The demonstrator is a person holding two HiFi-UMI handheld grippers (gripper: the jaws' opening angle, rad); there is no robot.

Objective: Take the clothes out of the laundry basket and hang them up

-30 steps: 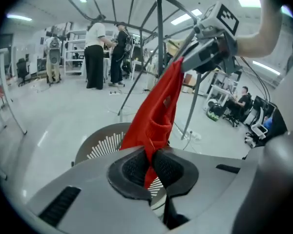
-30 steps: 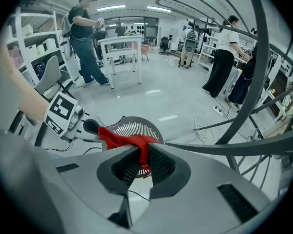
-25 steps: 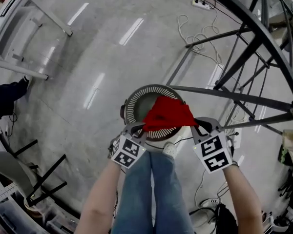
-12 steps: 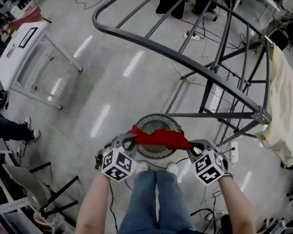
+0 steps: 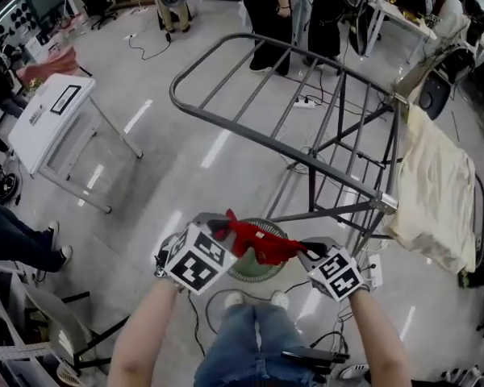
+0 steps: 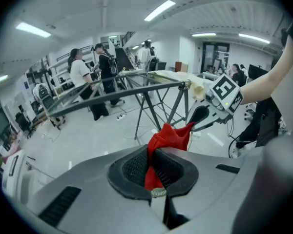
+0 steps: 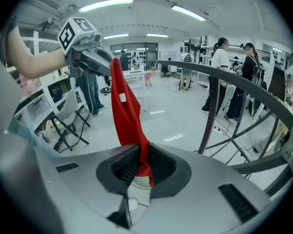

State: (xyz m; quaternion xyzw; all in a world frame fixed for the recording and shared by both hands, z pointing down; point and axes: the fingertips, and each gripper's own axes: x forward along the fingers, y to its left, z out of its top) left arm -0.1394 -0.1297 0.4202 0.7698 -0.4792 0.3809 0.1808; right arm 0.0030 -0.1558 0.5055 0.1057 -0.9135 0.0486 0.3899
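Both tongs are clamped shut on one red garment [image 5: 262,244]. The left tongs [image 5: 218,226] pinch one end and the right tongs [image 5: 310,250] pinch the other. The cloth stretches between them as a short, loosely bunched band, with its long axis running side to side across the person's front. It is held up over the laundry basket [image 5: 252,274], which stands on the floor [image 5: 169,168] just ahead of the person's feet.

The drying rack [image 5: 339,135] stands ahead and to the right. Its near rail [image 5: 290,147] slants across the head view from upper left to lower right, roughly along the garment's own axis. The right tongs are nearer to that rail. A cream cloth [image 5: 436,192] already drapes the rack's right end, while the rail is bare further left. I judge the coming move to be forward, up and over that bare stretch.
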